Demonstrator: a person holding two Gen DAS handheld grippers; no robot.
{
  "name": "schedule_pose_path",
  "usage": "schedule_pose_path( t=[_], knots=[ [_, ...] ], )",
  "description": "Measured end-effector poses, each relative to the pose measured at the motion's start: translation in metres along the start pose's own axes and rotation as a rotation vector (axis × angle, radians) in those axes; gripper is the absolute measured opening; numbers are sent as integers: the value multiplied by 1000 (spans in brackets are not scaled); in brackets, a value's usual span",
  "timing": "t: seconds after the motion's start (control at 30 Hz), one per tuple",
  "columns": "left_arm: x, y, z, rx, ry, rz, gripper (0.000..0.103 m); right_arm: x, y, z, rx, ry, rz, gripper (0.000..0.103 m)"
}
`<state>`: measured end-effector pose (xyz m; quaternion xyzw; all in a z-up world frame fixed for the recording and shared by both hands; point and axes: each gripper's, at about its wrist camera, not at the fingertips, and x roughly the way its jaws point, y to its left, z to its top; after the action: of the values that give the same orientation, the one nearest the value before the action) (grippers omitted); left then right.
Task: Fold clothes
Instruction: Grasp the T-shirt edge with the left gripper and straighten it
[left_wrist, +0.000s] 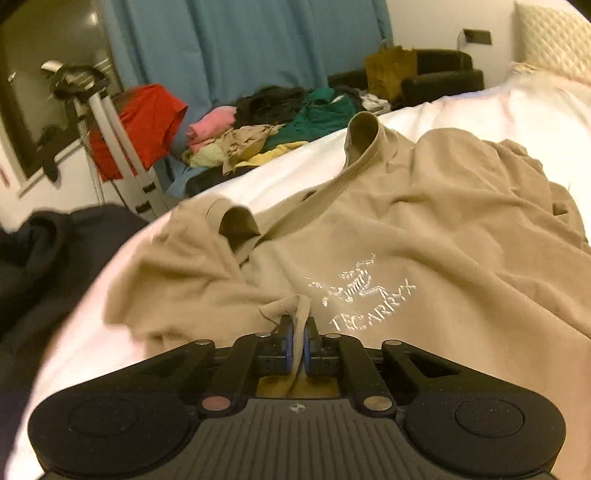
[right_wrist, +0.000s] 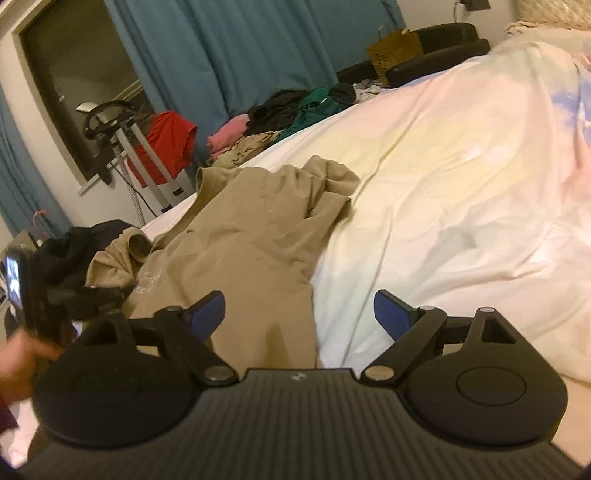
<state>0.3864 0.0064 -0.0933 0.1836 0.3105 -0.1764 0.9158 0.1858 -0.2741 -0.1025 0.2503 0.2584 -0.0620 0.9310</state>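
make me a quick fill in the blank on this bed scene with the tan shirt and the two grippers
1. The left gripper is shut on a pinch of the ____ shirt.
2. The right gripper has its jaws ____, with nothing clamped between them.
3. The shirt lies on a ____ bed cover.
4. The garment hanging by the stand is ____.

Missing words: tan; open; white; red
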Motion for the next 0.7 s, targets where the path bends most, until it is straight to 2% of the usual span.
schedule_pose_path(
  t=[0.03,0.1,0.17,0.23,0.3,0.4,0.5,0.57,0.6,0.63,0.67,0.7],
  knots=[
    [-9,7,-4,-48,-24,-25,30,-1,-2,0,6,0,-3,89],
    [-27,21,-13,-141,-75,-77,48,0,-3,0,13,0,-5,89],
    [-45,39,-18,-231,-133,-126,50,1,-1,0,11,1,0,89],
    [-59,64,-23,-363,-184,-140,62,2,1,0,2,-1,4,89],
    [-64,92,-30,-526,-216,-116,67,4,3,0,-8,-3,5,89],
    [-43,128,-30,-749,-191,-65,67,6,4,0,-15,-4,0,89],
    [-16,151,-30,-907,-146,-68,65,9,5,-1,-27,0,-8,89],
    [0,153,-23,-904,-98,-88,62,10,7,-3,-39,2,-10,89],
    [4,152,-17,-874,-72,-78,49,10,8,-3,-45,3,-12,89],
    [9,151,-12,-845,-47,-67,25,11,9,-4,-52,3,-13,89],
    [11,151,-6,-818,-27,-56,16,12,9,-4,-57,3,-14,89],
    [10,152,-1,-790,-15,-45,11,13,10,-4,-59,5,-15,89]
  ],
)
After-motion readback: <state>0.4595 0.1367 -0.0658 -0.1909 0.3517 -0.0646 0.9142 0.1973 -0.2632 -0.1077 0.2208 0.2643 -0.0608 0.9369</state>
